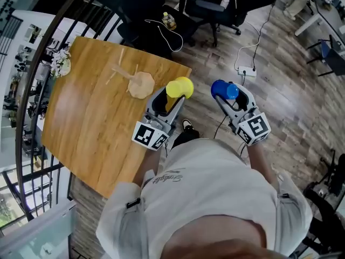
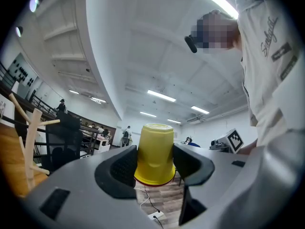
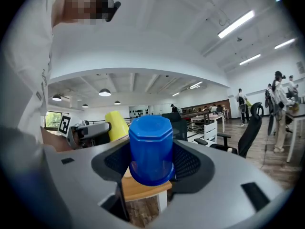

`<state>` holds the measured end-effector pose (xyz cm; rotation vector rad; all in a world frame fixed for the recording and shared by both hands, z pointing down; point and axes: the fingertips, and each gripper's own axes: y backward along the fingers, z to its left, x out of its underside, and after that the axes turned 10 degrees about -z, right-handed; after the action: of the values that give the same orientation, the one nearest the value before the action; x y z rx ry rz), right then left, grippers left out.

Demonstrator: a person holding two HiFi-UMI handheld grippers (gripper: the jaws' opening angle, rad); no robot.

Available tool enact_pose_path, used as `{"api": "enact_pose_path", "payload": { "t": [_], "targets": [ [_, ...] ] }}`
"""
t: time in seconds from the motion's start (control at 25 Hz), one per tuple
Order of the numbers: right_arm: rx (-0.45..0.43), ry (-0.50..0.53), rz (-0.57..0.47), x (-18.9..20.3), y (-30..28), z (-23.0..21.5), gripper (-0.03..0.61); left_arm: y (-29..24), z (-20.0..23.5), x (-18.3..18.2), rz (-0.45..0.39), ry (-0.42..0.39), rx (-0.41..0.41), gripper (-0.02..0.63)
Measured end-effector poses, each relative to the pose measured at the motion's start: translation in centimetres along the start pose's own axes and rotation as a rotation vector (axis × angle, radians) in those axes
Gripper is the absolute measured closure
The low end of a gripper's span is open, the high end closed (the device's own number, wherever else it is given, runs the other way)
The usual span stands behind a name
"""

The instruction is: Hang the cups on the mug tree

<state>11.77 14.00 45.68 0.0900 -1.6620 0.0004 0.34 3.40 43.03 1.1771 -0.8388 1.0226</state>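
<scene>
A wooden mug tree (image 1: pixel 139 83) with a round base and bare pegs stands on the wooden table (image 1: pixel 91 128); its pegs also show at the left of the left gripper view (image 2: pixel 30 136). My left gripper (image 1: pixel 171 97) is shut on a yellow cup (image 1: pixel 180 87), held upside down between the pads (image 2: pixel 154 152), just right of the tree at the table's edge. My right gripper (image 1: pixel 228 95) is shut on a blue cup (image 1: pixel 223 89), also upside down (image 3: pixel 151 149), out over the floor to the right of the table. Both cups are held up in the air.
A small bunch of flowers (image 1: pixel 59 63) lies at the table's far left edge. Black office chairs (image 1: pixel 215 7) stand beyond the table. A white power strip (image 1: pixel 247 70) and cables lie on the wood floor. A dark railing (image 1: pixel 32 74) curves along the left.
</scene>
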Motion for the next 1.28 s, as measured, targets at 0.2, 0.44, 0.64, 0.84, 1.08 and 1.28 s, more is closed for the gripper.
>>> {"api": "enact_pose_path", "payload": {
  "t": [0.2,0.44,0.64,0.84,1.08,1.28],
  "targets": [
    [-0.059,0.025,-0.022,-1.2,-5.6,-0.7,0.328,-1.0,3.5,0.0,0.013,-0.008,-0.014,0.374],
    [-0.119,-0.01,-0.013,-0.2,-10.1,-0.9,0.328,-0.9,6.4,-0.1,0.042,-0.001,-0.064,0.374],
    [-0.202,-0.039,-0.012,-0.4,-12.7,-1.2,0.328,-1.4,7.4,-0.2,0.054,-0.003,-0.126,0.374],
    [-0.348,-0.095,0.024,0.7,-16.9,-2.5,0.328,-2.7,9.0,-0.9,0.051,-0.039,-0.256,0.374],
    [-0.568,-0.078,0.013,0.8,-22.8,-2.8,0.328,-4.4,11.7,-1.0,0.012,-0.067,-0.418,0.374],
    [-0.739,-0.003,0.0,1.3,-24.8,-1.6,0.327,-5.1,11.9,-1.2,-0.013,-0.13,-0.513,0.374]
  ]
}}
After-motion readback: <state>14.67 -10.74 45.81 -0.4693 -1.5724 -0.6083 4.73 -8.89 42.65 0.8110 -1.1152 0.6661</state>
